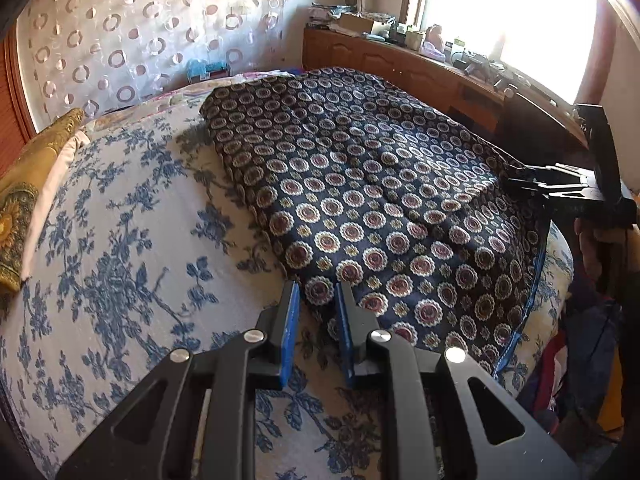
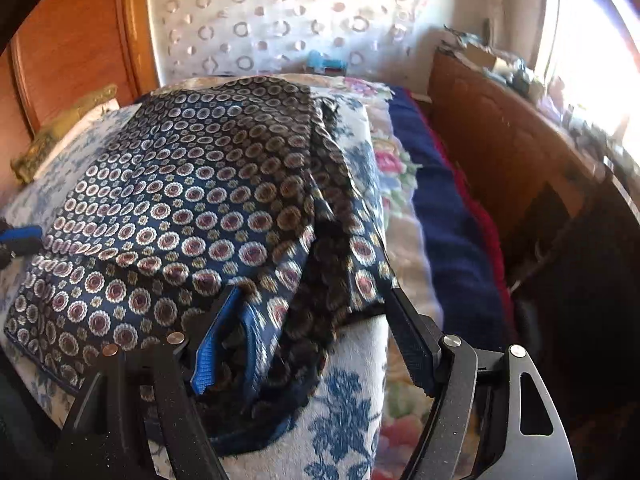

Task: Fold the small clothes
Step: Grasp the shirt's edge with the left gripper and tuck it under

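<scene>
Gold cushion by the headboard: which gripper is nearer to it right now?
Left. The left gripper sits at the patterned cloth's near edge on the gold cushion side; the right gripper works the cloth's opposite side.

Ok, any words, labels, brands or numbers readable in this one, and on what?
None can be read.
Patterned cloth: only printed flower rings, no lettering.
Bedspread: blue flower print, no text.
Curtain: circles only.
Clutter on the wooden cabinet: boxes and bottles too small and washed out by window glare to read.
Left gripper, right gripper: no markings visible.

1 patterned cloth (image 1: 372,196), 1 floral bedspread (image 1: 120,240), 1 gold cushion (image 1: 24,184), 2 grippers.
</scene>
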A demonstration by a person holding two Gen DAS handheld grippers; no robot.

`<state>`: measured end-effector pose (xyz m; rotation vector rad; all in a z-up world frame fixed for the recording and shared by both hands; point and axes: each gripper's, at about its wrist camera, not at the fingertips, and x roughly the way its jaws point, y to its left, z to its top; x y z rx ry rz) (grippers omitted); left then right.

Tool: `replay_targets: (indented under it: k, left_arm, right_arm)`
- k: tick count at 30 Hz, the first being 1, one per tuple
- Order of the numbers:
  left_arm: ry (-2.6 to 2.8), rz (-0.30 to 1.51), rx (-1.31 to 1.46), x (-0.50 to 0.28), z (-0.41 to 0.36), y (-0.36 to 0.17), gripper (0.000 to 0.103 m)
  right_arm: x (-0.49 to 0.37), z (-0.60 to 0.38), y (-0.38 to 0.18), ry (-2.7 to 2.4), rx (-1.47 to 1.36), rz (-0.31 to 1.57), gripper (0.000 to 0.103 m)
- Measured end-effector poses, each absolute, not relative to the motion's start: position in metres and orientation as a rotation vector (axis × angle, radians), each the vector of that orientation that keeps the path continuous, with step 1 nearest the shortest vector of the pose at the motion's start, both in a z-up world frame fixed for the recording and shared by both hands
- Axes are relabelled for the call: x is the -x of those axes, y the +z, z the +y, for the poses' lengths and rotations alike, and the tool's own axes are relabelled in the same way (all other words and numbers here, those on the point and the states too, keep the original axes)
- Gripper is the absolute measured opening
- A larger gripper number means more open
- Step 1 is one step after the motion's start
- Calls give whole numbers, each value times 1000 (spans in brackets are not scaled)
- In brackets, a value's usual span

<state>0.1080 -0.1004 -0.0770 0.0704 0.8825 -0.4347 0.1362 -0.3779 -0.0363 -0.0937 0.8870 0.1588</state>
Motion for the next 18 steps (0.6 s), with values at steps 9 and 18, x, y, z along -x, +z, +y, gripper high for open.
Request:
replay_targets:
  k: [9, 18]
  left_arm:
    - [-485, 920, -30, -99, -102, -82, 29]
    - [-537, 950, 0, -79, -106, -82, 32]
  right_arm:
    - [-116, -377, -43, 191, 34, 887, 75]
    - [-101, -363, -46, 212, 67, 875, 75]
